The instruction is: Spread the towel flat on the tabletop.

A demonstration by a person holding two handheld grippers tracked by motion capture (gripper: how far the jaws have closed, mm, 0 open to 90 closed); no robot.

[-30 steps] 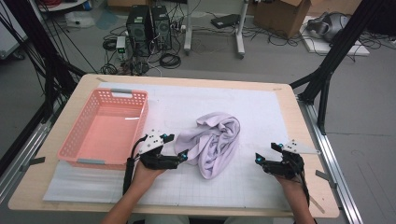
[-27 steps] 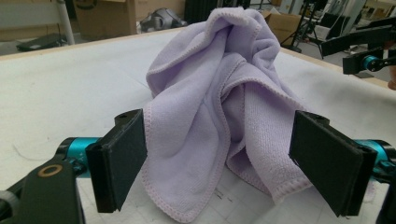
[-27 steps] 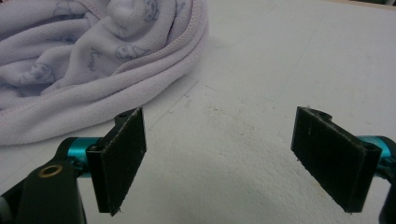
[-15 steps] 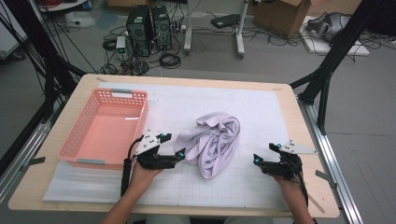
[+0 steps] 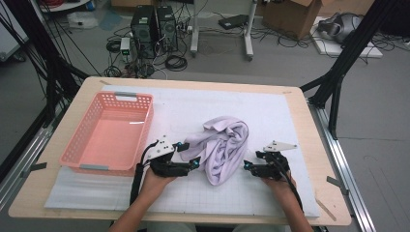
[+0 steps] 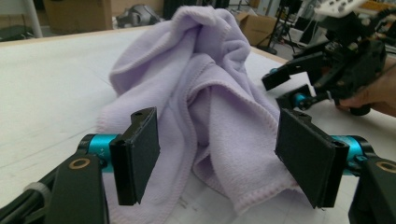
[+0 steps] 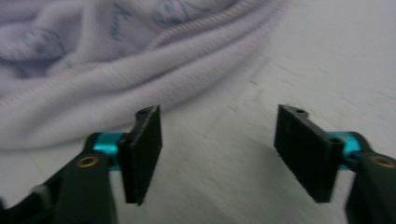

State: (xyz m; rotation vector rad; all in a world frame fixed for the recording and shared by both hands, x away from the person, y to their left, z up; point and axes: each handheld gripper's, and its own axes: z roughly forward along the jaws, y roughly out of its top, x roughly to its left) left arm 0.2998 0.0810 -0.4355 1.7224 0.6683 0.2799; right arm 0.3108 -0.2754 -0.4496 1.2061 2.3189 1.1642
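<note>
Grey floor (image 5: 377, 140), tangled cables (image 5: 176, 62), cardboard boxes (image 5: 290, 17)

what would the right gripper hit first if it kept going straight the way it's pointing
Most likely the crumpled lilac towel. The right gripper points at its near edge with open jaws that have just been closing, nothing between them but bare white mat; depth is unclear.

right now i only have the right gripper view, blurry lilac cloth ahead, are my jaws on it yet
Observer: No. In the high view the right gripper sits just right of the lilac towel; its jaws have been closing with nothing between them.
Operator: where's the other gripper
Observer: The left gripper is at the towel's left edge, across from yours.
Operator: has it got the cloth
Observer: Not yet. In the left gripper view its pads stand apart with towel folds between them, unpinched, though the jaws have been closing.
Operator: anything else on the table
Observer: A pink basket at the far left.
</note>
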